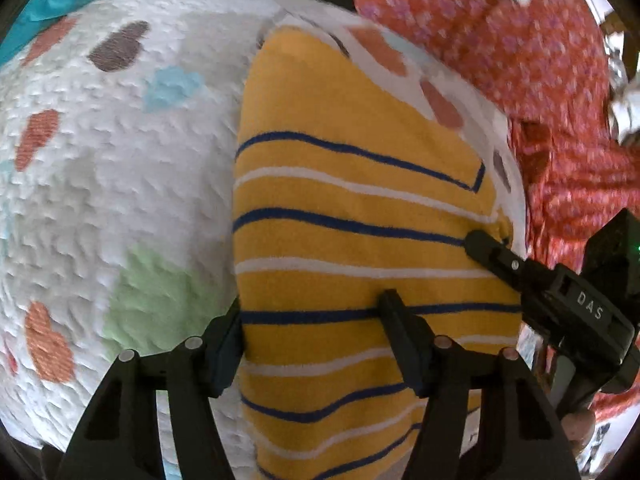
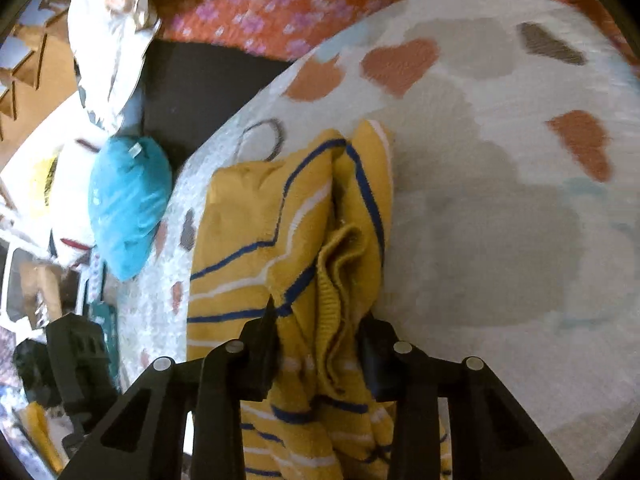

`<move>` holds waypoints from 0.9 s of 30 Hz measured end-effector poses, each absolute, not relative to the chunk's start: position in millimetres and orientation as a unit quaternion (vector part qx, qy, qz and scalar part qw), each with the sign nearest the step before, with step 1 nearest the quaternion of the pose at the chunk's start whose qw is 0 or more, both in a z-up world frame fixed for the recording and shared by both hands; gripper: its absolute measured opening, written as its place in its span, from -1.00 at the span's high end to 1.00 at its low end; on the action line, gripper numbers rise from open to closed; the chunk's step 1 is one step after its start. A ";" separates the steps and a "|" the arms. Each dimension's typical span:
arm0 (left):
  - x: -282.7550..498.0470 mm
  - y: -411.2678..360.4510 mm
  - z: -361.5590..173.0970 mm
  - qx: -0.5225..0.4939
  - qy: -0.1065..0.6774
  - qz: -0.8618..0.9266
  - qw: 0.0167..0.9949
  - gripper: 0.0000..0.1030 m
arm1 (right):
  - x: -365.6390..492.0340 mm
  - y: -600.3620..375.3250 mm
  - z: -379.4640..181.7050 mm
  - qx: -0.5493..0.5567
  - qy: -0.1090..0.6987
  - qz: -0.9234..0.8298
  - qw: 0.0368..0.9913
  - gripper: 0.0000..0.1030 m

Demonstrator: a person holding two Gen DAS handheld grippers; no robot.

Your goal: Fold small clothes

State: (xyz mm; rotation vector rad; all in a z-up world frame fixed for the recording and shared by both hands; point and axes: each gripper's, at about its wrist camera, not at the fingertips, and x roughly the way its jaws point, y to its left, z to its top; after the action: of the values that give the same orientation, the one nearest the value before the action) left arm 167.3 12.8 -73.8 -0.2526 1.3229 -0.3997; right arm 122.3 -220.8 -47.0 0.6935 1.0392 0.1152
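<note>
- Left wrist view: left hand-held gripper (image 1: 312, 320) is spread wide over the shirt's (image 1: 344, 240) edge, gripping nothing; the shirt lies flat on the blanket (image 1: 100, 184) ahead.
- Right hand-held gripper (image 2: 320, 320) is clenched on bunched shirt cloth, mid-fold.
- Next, I judge: lay the fold flat and let go.

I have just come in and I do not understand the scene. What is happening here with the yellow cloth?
A person is folding a small yellow knitted garment with blue and white stripes on a white textured blanket with coloured patches. The right tool is shut on a bunched part of the garment. The left tool is open, its fingers straddling the garment's edge. A red flowered fabric lies behind.
</note>
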 end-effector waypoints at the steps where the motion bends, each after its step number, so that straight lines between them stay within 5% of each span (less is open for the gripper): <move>1: 166.4 7.9 -77.6 -0.106 0.610 -0.179 0.764 -0.27 | 118.2 -224.7 -48.2 0.318 0.487 0.038 0.813 0.27; 6: 159.8 11.9 -72.3 -0.101 0.604 -0.158 0.774 -0.37 | 107.4 -243.0 -57.9 0.320 0.504 0.004 0.802 -0.27; 12: 119.2 36.6 -60.9 -0.093 0.588 -0.132 0.793 -0.37 | 55.9 -233.3 8.5 0.280 0.422 -0.006 0.862 -0.22; 13: 110.3 37.5 -68.5 -0.089 0.593 -0.126 0.791 -0.37 | 48.7 -224.2 8.8 0.281 0.425 0.008 0.860 -0.08; 14: 104.7 38.9 -74.2 -0.088 0.595 -0.122 0.789 -0.37 | 43.5 -215.3 4.3 0.280 0.436 0.017 0.855 0.10; 20: 89.2 36.0 -72.0 -0.050 0.584 -0.114 0.802 -0.37 | 37.2 -181.2 -72.8 0.248 0.528 0.006 0.812 0.25; 27: 50.6 47.6 -48.1 -0.019 0.556 -0.109 0.824 -0.37 | 7.2 -166.0 -53.1 0.206 0.533 0.001 0.821 0.19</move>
State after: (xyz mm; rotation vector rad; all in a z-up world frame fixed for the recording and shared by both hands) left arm 50.6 47.6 -48.1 -0.0395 1.1816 -0.2311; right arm 7.2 -166.0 -53.1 0.4379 1.1345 0.0017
